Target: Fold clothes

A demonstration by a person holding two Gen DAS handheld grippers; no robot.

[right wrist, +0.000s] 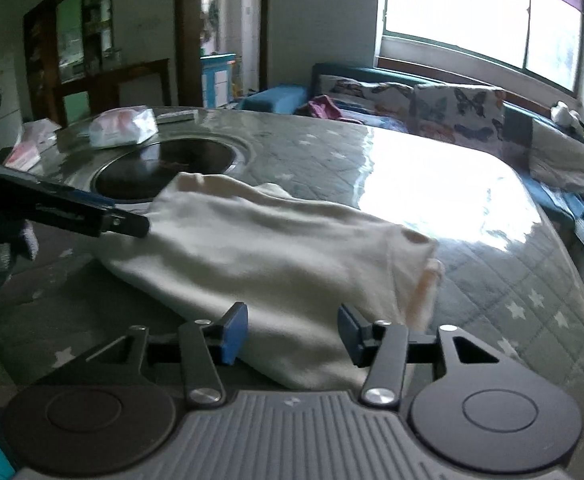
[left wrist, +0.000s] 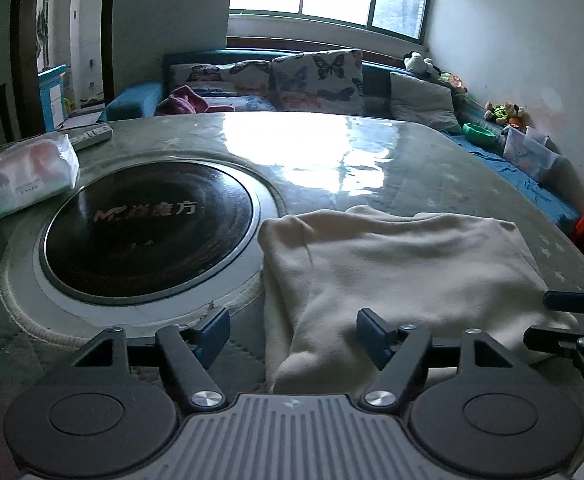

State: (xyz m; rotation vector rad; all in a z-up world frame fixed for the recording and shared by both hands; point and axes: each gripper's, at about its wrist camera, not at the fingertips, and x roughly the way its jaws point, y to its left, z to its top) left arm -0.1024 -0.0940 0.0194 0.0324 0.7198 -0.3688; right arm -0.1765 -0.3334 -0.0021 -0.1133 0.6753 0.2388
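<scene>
The room is a lived-in sitting room with a bright window on the far wall and a long sofa (left wrist: 252,100) below it, lined with butterfly cushions (left wrist: 318,76). In front of it stands the broad counter (left wrist: 372,152), covered by a glossy sheet over a star-patterned quilted cloth, with a round black cooktop (left wrist: 152,228) sunk into its left part. On the near right part lies the cream garment (left wrist: 392,264), partly folded into a rough rectangle, its left edge just reaching the cooktop's rim. It seems laid close to the near edge so both tools can reach it. The left gripper (left wrist: 292,332) hovers over the garment's near left corner, fingers spread apart and empty; the right gripper (right wrist: 292,332) sits over the near right portion, fingers likewise released with cloth showing between them, not pinched. Judging by this, both are lining up to take the near hem for the next fold. A tissue pack (left wrist: 32,172) and a remote (left wrist: 92,136) rest at the far left, well apart from the garment.
</scene>
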